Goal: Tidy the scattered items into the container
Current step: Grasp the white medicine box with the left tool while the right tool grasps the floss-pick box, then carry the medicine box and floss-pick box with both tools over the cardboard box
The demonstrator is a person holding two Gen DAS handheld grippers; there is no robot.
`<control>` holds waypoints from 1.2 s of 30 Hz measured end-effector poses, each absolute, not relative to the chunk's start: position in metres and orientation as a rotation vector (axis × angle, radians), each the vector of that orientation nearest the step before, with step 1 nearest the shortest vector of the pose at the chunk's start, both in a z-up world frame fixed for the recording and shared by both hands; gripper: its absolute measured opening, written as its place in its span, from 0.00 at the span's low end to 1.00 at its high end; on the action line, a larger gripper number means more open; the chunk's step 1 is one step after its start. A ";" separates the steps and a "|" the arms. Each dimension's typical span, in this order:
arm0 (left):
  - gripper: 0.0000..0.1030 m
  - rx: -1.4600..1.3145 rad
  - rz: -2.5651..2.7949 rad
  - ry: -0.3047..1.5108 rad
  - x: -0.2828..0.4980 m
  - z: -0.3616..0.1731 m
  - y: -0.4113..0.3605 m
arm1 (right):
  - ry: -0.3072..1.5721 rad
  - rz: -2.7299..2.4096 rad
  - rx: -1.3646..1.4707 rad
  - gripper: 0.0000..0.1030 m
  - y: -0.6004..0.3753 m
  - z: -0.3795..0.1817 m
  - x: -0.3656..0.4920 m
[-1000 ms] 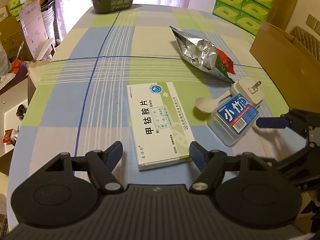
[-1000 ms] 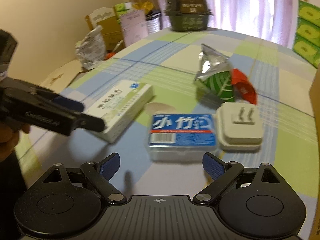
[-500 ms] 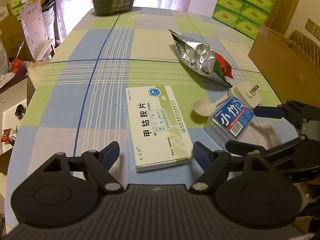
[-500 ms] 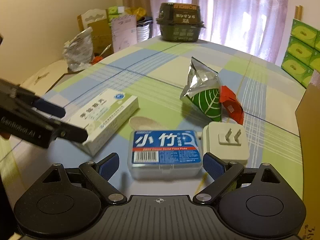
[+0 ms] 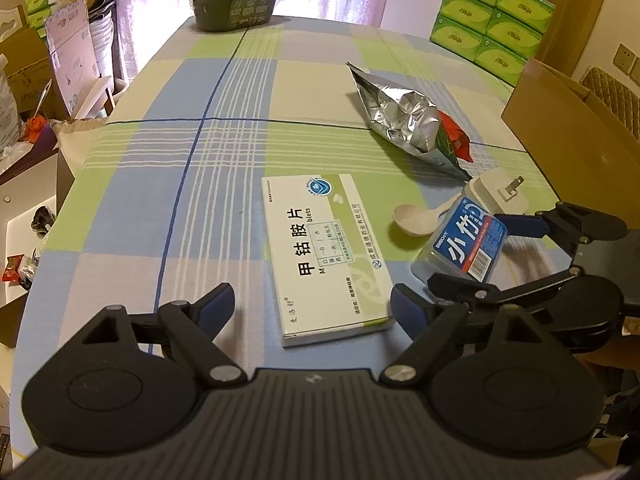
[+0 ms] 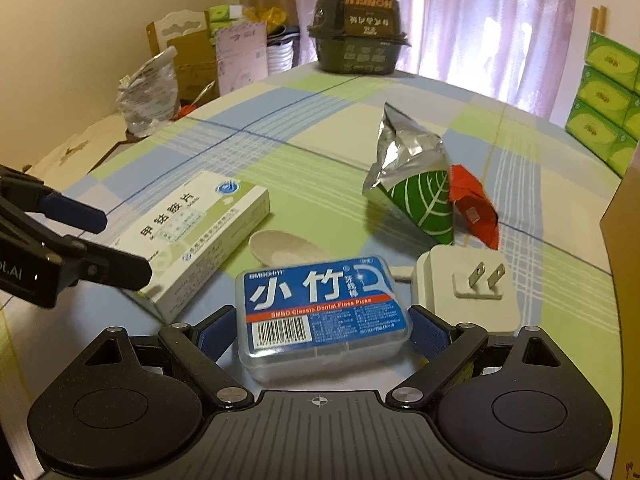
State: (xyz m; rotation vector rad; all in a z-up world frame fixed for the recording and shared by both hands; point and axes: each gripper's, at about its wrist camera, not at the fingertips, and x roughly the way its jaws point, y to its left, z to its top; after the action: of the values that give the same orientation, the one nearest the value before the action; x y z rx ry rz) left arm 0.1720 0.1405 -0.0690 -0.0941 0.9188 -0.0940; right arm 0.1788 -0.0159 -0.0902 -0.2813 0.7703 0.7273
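Right claw (image 6: 320, 330) spread, fingers flanking floss box (image 6: 320, 308) on bench (image 6: 280, 152), contact unclear. Left claw (image 5: 312, 304) released, straddling near end of medicine box (image 5: 324, 252). Spoon (image 6: 280, 248), plug adapter (image 6: 468, 292) at 12–1 o'clock of floss box.

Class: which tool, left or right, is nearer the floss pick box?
Right. The right tool straddles the floss pick box, fingers open at either side. The left tool hovers open at the medicine box beside it.

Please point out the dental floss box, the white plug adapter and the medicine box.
dental floss box (image 6: 320, 300): right wrist view, blue label.
white plug adapter (image 6: 468, 300): right wrist view, top face by the prongs.
medicine box (image 5: 324, 252): left wrist view, printed top face.
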 end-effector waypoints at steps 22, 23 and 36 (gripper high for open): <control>0.67 -0.007 -0.072 0.959 0.207 -0.083 0.118 | 0.793 0.716 -0.275 0.93 -0.036 -0.086 0.159; 0.66 -0.005 -0.075 0.961 0.205 -0.082 0.118 | 0.793 0.719 -0.276 0.93 -0.035 -0.087 0.160; 0.74 -0.018 -0.086 0.971 0.197 -0.082 0.122 | 0.804 0.742 -0.263 0.92 -0.031 -0.086 0.170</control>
State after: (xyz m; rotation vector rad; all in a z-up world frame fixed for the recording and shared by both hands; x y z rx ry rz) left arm 0.1969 0.1221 -0.0820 -0.0176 0.9713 -0.0861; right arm 0.1699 -0.0310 -0.0858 -0.2628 0.8040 0.7422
